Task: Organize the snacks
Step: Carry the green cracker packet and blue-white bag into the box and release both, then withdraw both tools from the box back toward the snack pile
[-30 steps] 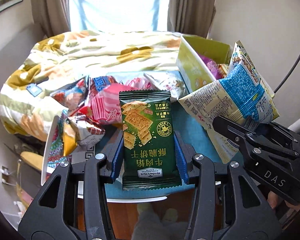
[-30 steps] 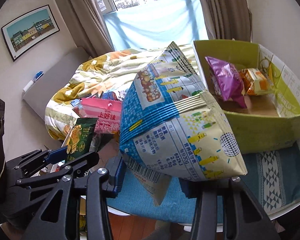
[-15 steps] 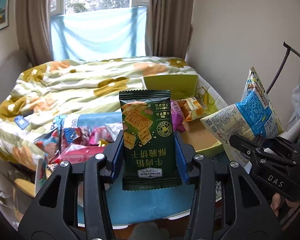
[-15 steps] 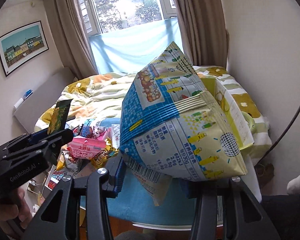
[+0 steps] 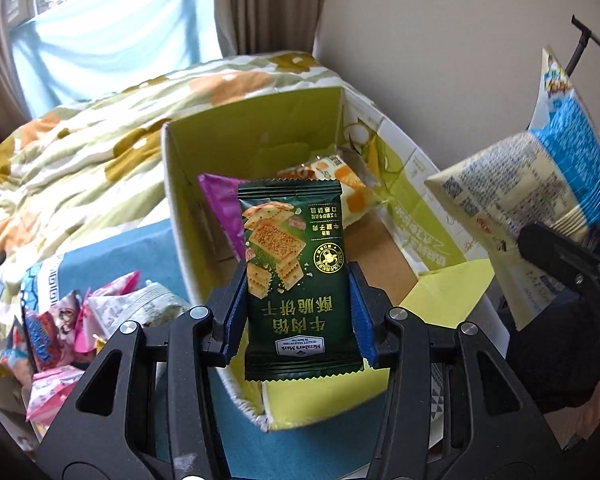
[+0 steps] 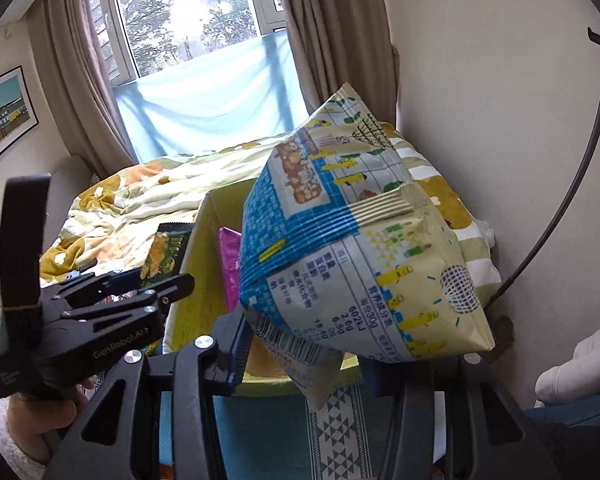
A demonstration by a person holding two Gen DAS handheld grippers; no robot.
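My left gripper (image 5: 296, 300) is shut on a dark green cracker packet (image 5: 294, 280), held upright over the near end of the open yellow-green cardboard box (image 5: 204, 184). A purple bag (image 5: 220, 204) and an orange packet (image 5: 340, 184) lie inside the box. My right gripper (image 6: 304, 356) is shut on a large blue and pale yellow snack bag (image 6: 360, 260), held up at the box's right side; its right finger is hidden under the bag. In the right wrist view the left gripper (image 6: 140, 284) and green packet (image 6: 166, 256) show at the left, by the box wall (image 6: 192, 280).
A pile of several loose snack packets (image 5: 80, 320) lies left of the box on the blue table cloth (image 5: 112, 264). A bed with a flowered quilt (image 5: 80, 152) stands behind. A wall and a thin black curved rod (image 6: 572, 184) close off the right.
Both views have swung right, from the snack pile to the box. The green packet now hangs over the box, and the big bag has risen to the box's right side.
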